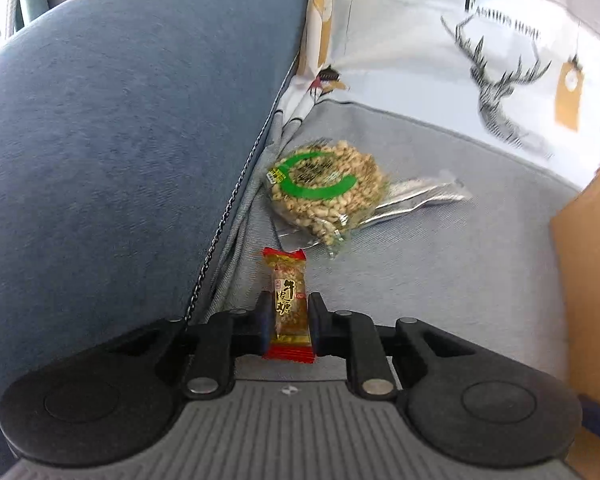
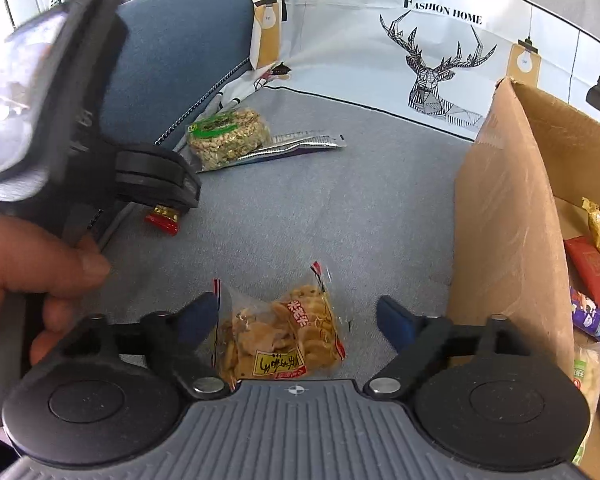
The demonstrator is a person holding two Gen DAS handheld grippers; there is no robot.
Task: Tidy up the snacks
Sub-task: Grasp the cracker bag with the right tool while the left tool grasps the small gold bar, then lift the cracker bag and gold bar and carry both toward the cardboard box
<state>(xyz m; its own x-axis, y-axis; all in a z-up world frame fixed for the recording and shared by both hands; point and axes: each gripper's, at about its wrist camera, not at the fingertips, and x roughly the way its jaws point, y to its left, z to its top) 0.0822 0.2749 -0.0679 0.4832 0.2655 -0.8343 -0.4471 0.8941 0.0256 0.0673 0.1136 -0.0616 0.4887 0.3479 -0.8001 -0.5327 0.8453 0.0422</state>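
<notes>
1. Plainly a pick-up step: the left gripper [image 1: 288,318] pinches a red candy [image 1: 287,308] by the blue armrest [image 1: 120,120].
2. Nearer, the right gripper [image 2: 296,320] is spread around a cracker bag [image 2: 280,332] on the sofa seat [image 2: 340,208].
3. Next, I judge: close, then carry both right to the cardboard box [image 2: 508,220].
</notes>
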